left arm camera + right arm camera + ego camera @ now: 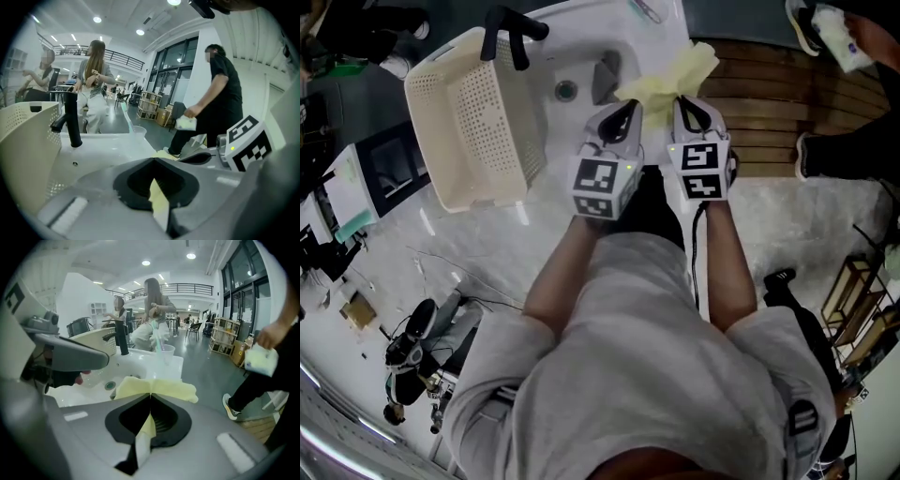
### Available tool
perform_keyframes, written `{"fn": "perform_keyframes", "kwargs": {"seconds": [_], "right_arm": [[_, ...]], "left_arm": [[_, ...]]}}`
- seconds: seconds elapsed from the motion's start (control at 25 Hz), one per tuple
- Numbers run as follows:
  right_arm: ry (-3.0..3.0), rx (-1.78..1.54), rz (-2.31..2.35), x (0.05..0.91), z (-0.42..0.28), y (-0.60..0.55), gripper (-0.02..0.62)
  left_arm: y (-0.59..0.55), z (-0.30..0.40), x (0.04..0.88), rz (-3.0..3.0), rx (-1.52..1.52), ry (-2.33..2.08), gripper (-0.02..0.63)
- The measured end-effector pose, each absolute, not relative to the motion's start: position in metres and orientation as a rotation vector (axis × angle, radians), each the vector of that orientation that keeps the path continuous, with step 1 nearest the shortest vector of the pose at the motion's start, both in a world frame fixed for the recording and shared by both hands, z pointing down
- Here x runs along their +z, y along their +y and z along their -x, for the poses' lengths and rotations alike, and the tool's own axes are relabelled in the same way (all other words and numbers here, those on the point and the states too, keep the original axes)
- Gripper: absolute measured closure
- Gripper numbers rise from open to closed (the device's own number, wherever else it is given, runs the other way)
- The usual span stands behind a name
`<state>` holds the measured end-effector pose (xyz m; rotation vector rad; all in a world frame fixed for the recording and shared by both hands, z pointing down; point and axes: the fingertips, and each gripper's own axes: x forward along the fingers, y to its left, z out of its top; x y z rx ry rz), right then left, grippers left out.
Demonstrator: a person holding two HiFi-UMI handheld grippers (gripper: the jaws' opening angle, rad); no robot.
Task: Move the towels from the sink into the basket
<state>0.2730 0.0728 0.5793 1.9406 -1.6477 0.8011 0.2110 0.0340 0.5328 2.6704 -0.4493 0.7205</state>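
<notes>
Top middle: yellow towel at the sink.
Left hand-held gripper: pinching towel.
Right hand-held gripper: pinching towel.
Upper left: basket.

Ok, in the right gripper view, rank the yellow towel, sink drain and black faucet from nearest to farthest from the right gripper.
1. yellow towel: pinched in the right gripper's tongs.
2. sink drain: lower left, past the towel.
3. black faucet: farther back, upper left.

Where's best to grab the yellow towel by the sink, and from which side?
By its near edge, from the person's side: the yellow towel spreads flat over the rim of the sink, and the left gripper and right gripper pinch it there.
</notes>
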Motion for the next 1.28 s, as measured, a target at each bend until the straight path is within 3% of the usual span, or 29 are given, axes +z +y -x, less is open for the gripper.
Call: {"fn": "perform_keyframes", "kwargs": {"seconds": [1.28], "right_arm": [[-1.893, 0.425, -2.064, 0.414, -0.210, -0.014, 0.584]], "left_arm": [[-0.033, -0.149, 0.422, -2.787, 0.429, -0.672, 0.589]]}}
